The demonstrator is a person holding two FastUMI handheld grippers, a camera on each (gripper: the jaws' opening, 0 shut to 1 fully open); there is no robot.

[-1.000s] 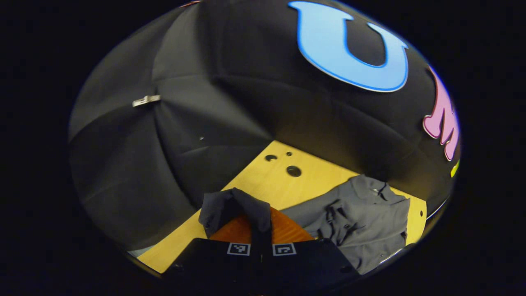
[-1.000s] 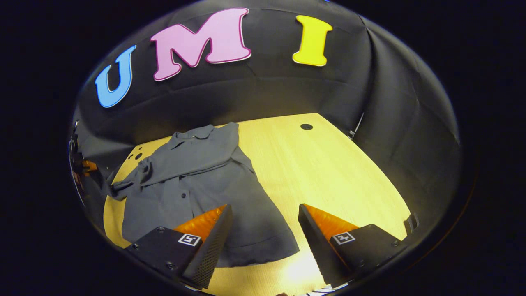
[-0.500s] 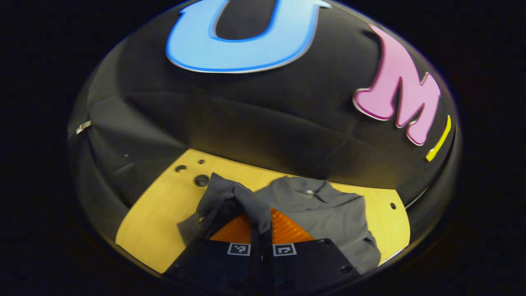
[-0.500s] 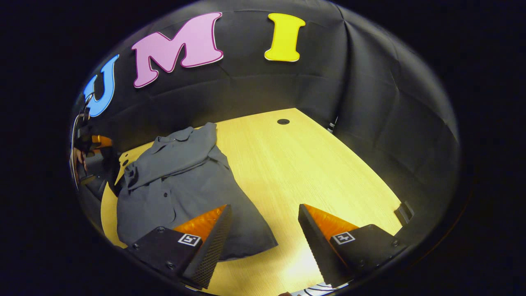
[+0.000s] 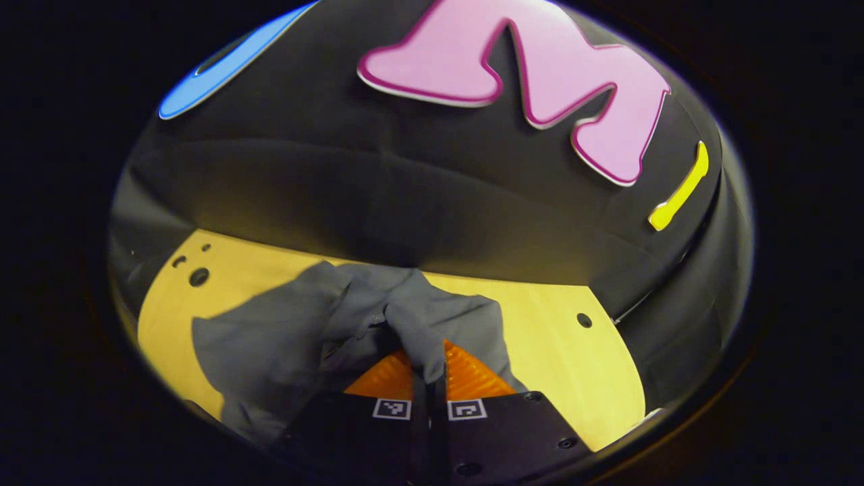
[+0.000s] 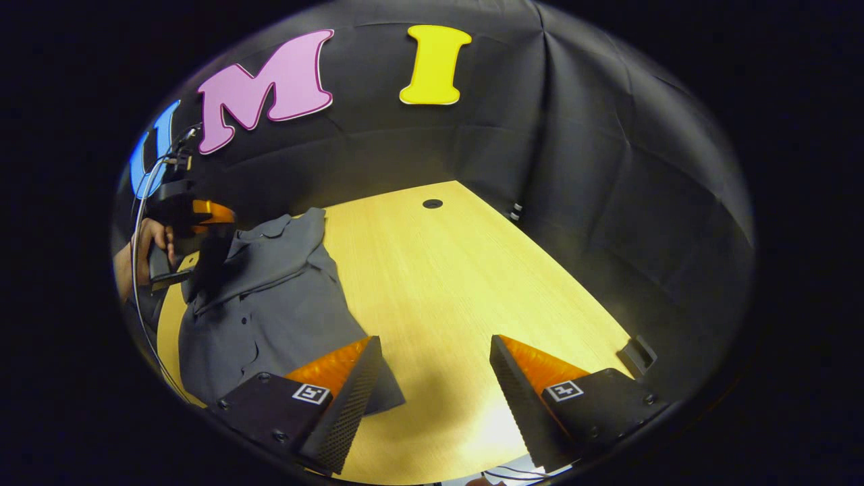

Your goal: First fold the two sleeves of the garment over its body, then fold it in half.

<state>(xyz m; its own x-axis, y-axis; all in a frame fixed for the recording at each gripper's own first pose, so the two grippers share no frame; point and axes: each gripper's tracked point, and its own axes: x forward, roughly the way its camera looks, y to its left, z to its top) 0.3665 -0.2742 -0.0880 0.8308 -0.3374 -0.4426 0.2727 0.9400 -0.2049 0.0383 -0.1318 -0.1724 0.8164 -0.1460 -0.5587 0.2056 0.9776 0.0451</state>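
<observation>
Left claw [image 5: 428, 378] pinches the sleeve [image 5: 412, 317] above the shirt [image 6: 270, 304] at the bench's [image 6: 439, 283] left side, body lying right of it; right claw [image 6: 432, 385] gapes wide, empty, near the hem.

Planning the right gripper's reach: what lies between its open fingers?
In the right gripper view, bare yellow wooden table lies between the right gripper's fingers; the grey shirt's hem stops beside one finger.
</observation>
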